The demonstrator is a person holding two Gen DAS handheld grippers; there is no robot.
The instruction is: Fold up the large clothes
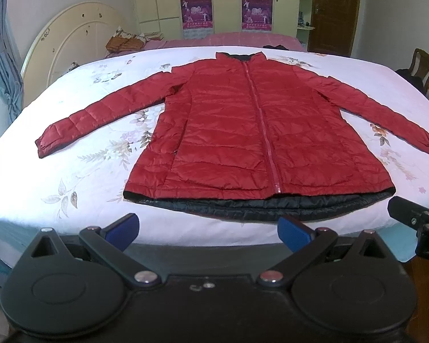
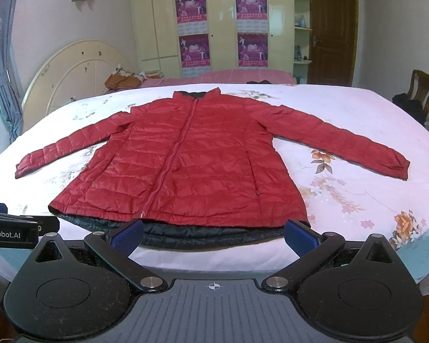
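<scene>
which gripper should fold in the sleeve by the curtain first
Left. The left gripper hangs open nearer that sleeve, while the right gripper, also open, faces the red jacket's other half.

**Edges, overlaps and small print**

The right gripper [image 1: 414,223] is cut off by the left view's right edge, so its jaws cannot be read there. In the right view the left gripper [image 2: 11,228] is cut by the left edge. The posters [image 2: 191,7] carry print too small to read. The jacket [image 2: 186,157] hides the bedsheet [image 2: 357,131] beneath it.
</scene>
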